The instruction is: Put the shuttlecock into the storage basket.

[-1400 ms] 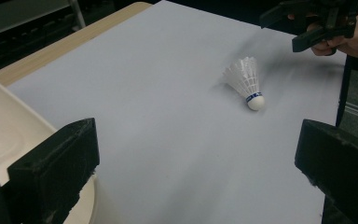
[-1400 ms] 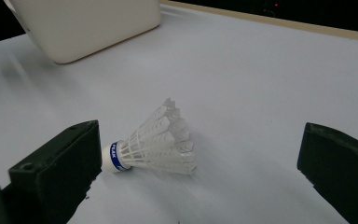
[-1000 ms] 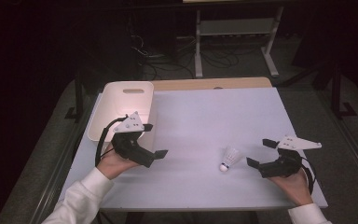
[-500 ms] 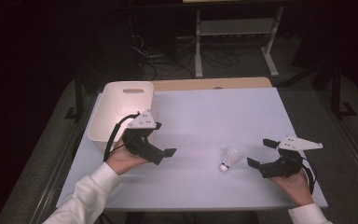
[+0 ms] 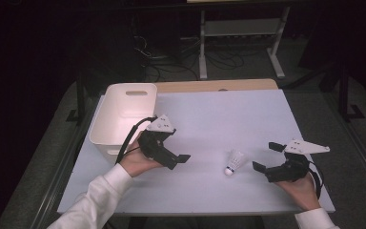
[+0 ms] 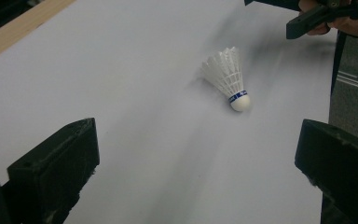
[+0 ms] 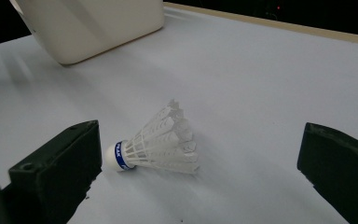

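A white feathered shuttlecock with a blue band round its cork [image 5: 235, 161] lies on its side on the white tabletop [image 5: 228, 114], between the two grippers and touching neither. The high view places it nearer the right gripper [image 5: 266, 158] than the left gripper [image 5: 185, 157], with the white rectangular plastic bin [image 5: 124, 114] well to the shuttlecock's left, at the table's far left corner.

The left gripper view looks across bare tabletop at the shuttlecock [image 6: 228, 78], cork end toward the camera and feathers pointing away; beyond the shuttlecock it catches the black tip of the right gripper [image 6: 312, 18] and part of the hand holding it. Its own jaws stand wide apart, holding nothing.

The right gripper view brings the shuttlecock [image 7: 156, 142] much closer: the cork lies just beside one black jaw, the feather skirt fanning into the gap, and blue lettering on the band shows here, too small to read. The bin [image 7: 93, 25] sits behind the shuttlecock. These jaws are likewise spread wide and not gripping.
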Demonstrator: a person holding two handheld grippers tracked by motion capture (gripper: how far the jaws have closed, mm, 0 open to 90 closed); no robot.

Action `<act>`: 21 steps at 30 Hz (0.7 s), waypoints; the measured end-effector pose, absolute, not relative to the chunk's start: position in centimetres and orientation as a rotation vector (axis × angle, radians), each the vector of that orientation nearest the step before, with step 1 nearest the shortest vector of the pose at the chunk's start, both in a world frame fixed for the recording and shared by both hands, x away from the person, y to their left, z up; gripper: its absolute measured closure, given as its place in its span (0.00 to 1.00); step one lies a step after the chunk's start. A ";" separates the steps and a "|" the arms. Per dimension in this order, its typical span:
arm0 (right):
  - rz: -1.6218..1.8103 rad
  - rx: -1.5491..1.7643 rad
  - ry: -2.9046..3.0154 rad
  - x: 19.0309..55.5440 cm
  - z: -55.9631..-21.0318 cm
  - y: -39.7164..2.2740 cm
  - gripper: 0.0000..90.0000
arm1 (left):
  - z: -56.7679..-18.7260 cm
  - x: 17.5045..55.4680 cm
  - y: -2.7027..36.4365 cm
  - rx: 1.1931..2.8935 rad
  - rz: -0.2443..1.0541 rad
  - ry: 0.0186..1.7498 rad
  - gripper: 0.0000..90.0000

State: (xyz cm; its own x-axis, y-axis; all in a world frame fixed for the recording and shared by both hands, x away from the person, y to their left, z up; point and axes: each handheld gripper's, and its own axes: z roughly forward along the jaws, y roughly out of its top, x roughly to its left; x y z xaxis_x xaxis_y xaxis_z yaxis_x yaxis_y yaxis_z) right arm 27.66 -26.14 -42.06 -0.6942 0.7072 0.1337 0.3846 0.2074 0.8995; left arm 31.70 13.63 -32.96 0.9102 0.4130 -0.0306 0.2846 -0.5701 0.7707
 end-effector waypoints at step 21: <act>1.495 1.013 2.184 27.5 -42.0 -26.0 0.00 | -35.0 32.3 9.9 2.284 0.110 0.484 0.00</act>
